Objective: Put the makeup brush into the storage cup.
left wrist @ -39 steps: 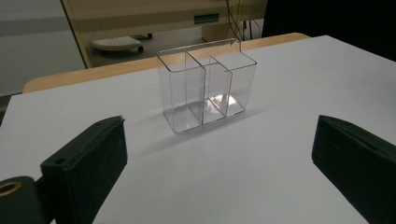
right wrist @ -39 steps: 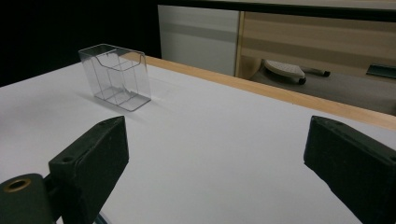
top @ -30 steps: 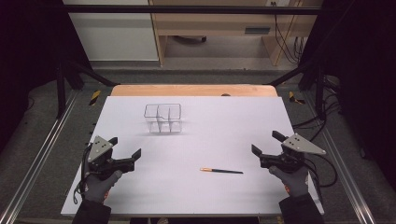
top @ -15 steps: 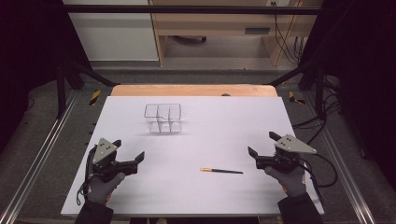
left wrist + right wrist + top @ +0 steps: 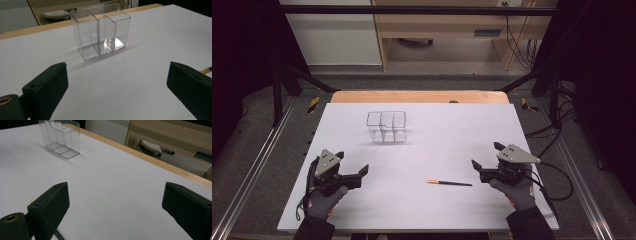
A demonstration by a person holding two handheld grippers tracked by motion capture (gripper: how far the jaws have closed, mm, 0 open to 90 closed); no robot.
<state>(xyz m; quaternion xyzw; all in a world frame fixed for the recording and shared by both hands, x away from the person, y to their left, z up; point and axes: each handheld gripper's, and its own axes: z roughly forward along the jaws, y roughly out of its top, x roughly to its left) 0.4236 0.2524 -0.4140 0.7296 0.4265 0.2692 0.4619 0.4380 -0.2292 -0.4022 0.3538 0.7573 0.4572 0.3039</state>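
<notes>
right tongs (image 5: 486, 160) nearer brush (image 5: 449, 183) — still spread, empty

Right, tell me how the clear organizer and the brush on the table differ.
The clear organizer stands upright, while the brush lies flat. The organizer is see-through with inner dividers; the brush is a thin dark stick with an orange end. The organizer sits toward the far side, the brush near the right gripper. Both rest on the white table, untouched.

The box (image 5: 101, 32) is clear, shiny plastic (I can see right through it). My table (image 5: 452, 130) has a smooth, matt white top with a wood edge. My black pads (image 5: 50, 202) look dull and a bit rough.
</notes>
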